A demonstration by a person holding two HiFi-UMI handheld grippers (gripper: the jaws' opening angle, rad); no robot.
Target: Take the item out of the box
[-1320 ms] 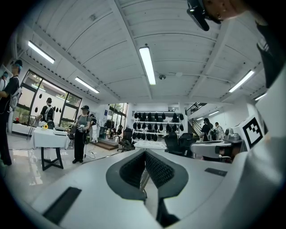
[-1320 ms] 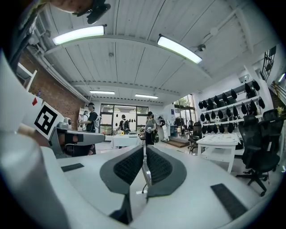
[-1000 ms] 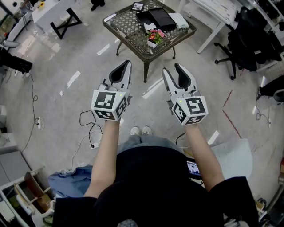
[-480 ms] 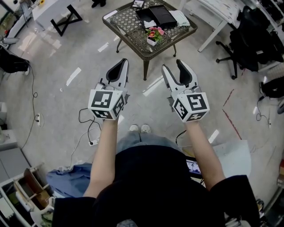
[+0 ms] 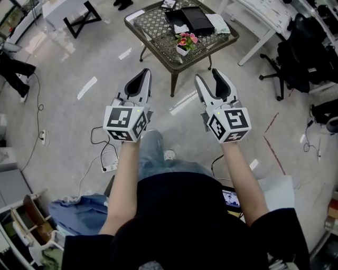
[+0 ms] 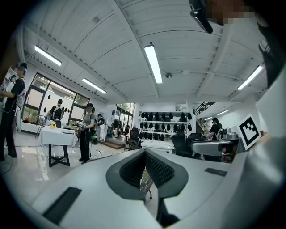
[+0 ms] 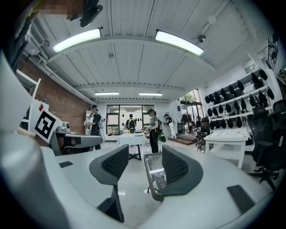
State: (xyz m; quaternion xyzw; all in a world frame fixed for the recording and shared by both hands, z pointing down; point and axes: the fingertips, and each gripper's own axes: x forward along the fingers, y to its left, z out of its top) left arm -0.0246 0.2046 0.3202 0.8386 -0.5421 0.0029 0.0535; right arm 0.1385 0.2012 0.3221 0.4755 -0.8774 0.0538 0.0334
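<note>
- Change from one second ago: both shoes stood side by side on the floor then. Now a jeans-clad knee [image 5: 150,143] is forward between the forearms and only one shoe [image 5: 169,155] shows.
- Change: the metal lattice table [image 5: 150,29] sits slightly higher in the head view than before. Both grippers are held level in front of the body as before.
- Left gripper [image 5: 142,75]: jaws together at the tips, nothing clamped between the pads.
- Right gripper [image 5: 208,78]: jaws apart, a little wider than one second ago. Nothing lies between the pads; the right gripper view shows only the far table edge through the gap.
- Task item: the black box [image 5: 191,19] lies flat on the far half of the table, well apart from both grippers. Its contents cannot be made out.
- Table load: a small pot of pink flowers [image 5: 184,43] stands near the front edge. A white sheet [image 5: 217,23] lies just to the right of the box.
- Edges: the near corner of the table points toward the person, with a leg below it.
- Open room: bare floor lies between the grippers and the table.
- Right side: a black office chair [image 5: 296,55] and a white table [image 5: 264,13] stand beyond the lattice table.
- Left side: a power strip [image 5: 108,169] with its cable lies on the floor beside the left forearm.
</note>
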